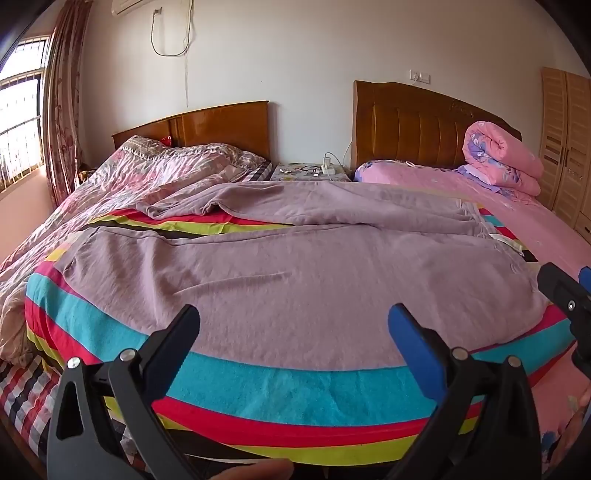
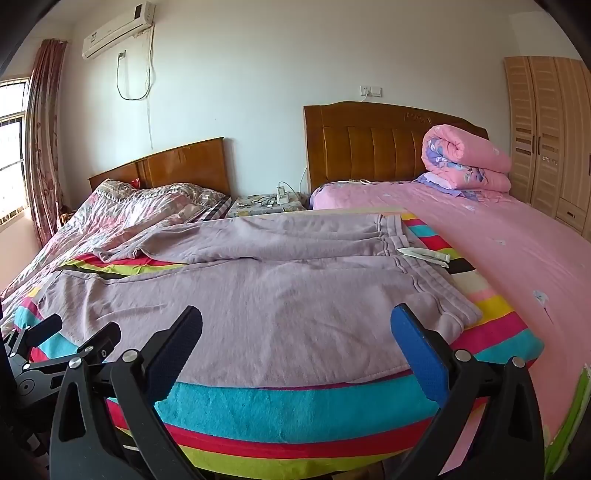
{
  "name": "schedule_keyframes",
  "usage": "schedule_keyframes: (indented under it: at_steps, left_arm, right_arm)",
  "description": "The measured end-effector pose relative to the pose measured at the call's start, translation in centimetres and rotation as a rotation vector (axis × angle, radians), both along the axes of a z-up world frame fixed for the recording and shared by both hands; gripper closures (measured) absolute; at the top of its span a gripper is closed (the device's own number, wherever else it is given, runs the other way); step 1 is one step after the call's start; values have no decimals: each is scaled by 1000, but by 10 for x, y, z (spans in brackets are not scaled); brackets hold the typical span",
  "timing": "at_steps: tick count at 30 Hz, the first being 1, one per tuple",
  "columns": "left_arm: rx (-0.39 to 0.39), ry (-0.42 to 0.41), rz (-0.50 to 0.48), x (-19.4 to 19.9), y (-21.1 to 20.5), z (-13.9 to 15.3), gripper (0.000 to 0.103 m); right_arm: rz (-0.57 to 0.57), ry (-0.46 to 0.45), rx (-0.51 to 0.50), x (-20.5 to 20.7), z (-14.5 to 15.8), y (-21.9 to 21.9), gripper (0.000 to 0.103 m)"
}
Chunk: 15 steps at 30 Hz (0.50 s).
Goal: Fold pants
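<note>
Window (image 1: 18, 110): far left wall, barred, bright.
Curtain (image 1: 62, 99): patterned, hanging just right of the window.
Air conditioner (image 2: 118, 29): high on the white wall, a cord looping down below it.
Left bed (image 1: 122, 177): wooden headboard, covered by a rumpled floral quilt.
Nightstand (image 1: 310, 173): between the two headboards, with a power strip, cables and small items on top.
Striped blanket (image 1: 280, 391): red, teal, yellow-green and black bands, spread across the near edge of the beds under the pants.
Pants (image 1: 295, 280): mauve, lying flat on the striped blanket, waistband to the right, legs running left; the near leg smooth, the far leg wrinkled with its end crumpled; a white tag shows at the waistband.
Left gripper (image 1: 293, 328): low over the near edge of the blanket, one black finger and one blue-padded finger; jaws wide apart, nothing between them, pads clear of the cloth. A fingertip of the person shows at the bottom edge.
Right gripper (image 2: 295, 328): just right of the left gripper, over the waistband half of the pants; jaws wide apart, holding nothing.
Right bed (image 2: 498, 236): padded wooden headboard, pink sheet.
Rolled quilt (image 2: 465, 158): pink and purple, at the head of the right bed.
Wardrobe (image 2: 550, 133): pale wood, slatted doors, far right.
</note>
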<state>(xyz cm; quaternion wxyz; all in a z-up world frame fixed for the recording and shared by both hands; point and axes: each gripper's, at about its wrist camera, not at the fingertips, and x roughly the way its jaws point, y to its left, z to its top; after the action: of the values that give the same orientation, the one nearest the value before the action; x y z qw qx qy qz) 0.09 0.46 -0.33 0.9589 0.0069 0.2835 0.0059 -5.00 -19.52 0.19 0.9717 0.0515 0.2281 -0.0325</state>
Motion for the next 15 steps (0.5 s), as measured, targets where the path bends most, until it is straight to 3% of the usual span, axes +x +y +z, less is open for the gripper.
schedule_keyframes:
  at_steps: [15]
  left_arm:
    - [0, 7, 7, 1, 1, -1, 1]
  right_arm:
    - [6, 6, 8, 1, -3, 2, 4]
